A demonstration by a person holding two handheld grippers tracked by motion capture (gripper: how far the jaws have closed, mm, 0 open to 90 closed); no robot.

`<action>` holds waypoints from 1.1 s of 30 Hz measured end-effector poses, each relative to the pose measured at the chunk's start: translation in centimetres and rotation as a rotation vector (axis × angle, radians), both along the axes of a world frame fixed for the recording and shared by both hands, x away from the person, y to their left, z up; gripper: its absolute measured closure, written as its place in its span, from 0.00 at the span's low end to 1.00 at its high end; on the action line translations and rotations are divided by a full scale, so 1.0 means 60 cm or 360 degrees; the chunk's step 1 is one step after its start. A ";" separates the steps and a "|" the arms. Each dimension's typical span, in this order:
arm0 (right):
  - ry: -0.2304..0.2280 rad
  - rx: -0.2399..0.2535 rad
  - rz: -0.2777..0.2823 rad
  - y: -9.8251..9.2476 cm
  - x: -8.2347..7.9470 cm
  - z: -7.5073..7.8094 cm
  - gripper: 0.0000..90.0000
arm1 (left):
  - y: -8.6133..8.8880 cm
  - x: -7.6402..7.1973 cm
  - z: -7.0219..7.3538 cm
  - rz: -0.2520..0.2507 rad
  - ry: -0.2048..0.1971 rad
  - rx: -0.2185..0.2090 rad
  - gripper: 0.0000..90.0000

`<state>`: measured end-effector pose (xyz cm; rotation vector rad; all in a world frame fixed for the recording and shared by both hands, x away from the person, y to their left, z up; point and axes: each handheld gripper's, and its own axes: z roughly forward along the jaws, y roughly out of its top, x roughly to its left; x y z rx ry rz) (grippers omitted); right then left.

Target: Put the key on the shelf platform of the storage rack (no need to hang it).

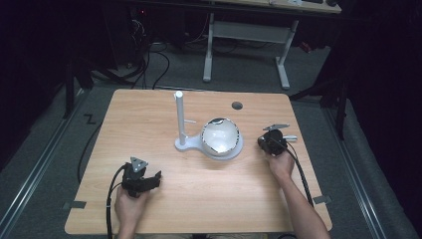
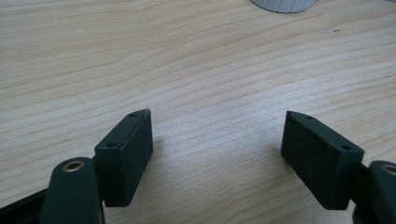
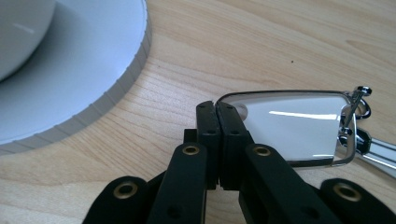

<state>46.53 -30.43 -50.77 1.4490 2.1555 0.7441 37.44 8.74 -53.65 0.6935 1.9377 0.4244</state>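
Wooden worktop, mostly bare, round hole near its far edge. White stand sits centre, toward the far half: upright post on a flat base, with a white bowl resting on the round pad at its right side. In the right gripper view the ribbed edge of that pad is near but apart from the glasses.

Left gripper is near the near-left corner, low over bare wood, jaws wide apart, nothing between them.

Right gripper is near the right edge, just right of the stand; jaws pressed together and clamped on the glasses, apparently at the bridge or inner rim of one lens. Whether the glasses are lifted or resting on the worktop I cannot tell.

Glasses: thin metal frame, rectangular lens, hinge and temple arm at the outer end. Judged light, fragile, easily bent; lens slippery and scratch-prone. Best held on the frame at bridge or rim edge, not the lens face, with gentle squeeze. Likely to pivot in a single-point grip.
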 end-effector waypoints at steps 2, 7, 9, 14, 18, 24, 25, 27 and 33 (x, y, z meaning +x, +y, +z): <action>-0.0008 0.0006 0.0005 0.000 -0.001 0.002 1.00 | 0.000 0.000 0.000 0.0000 0.0000 0.0000 0.28; -0.0058 0.0021 0.0031 -0.001 -0.012 0.020 1.00 | 0.000 0.000 0.000 0.0000 0.0000 -0.0001 0.28; -0.0062 0.0027 0.0034 -0.001 -0.013 0.023 1.00 | 0.000 0.000 0.000 -0.0002 -0.0001 0.0001 0.28; -0.0117 0.0075 0.0075 -0.004 -0.029 0.048 1.00 | 0.000 0.000 0.000 0.0000 0.0000 0.0001 0.28; -0.0141 0.0095 0.0099 -0.004 -0.038 0.059 1.00 | 0.000 0.000 0.000 -0.0002 -0.0001 0.0003 0.28; -0.0192 0.0166 0.0156 -0.005 -0.059 0.087 1.00 | 0.000 0.000 0.000 -0.0002 -0.0001 0.0003 0.28; -0.0192 0.0166 0.0156 -0.005 -0.059 0.087 1.00 | 0.000 0.000 0.000 -0.0002 -0.0001 0.0003 0.28; -0.0196 0.0185 0.0179 -0.004 -0.067 0.095 1.00 | 0.000 0.000 0.000 -0.0001 -0.0001 0.0001 0.28; -0.0242 0.0174 0.0234 0.001 -0.086 0.112 1.00 | 0.000 0.000 0.000 -0.0001 -0.0001 0.0001 0.28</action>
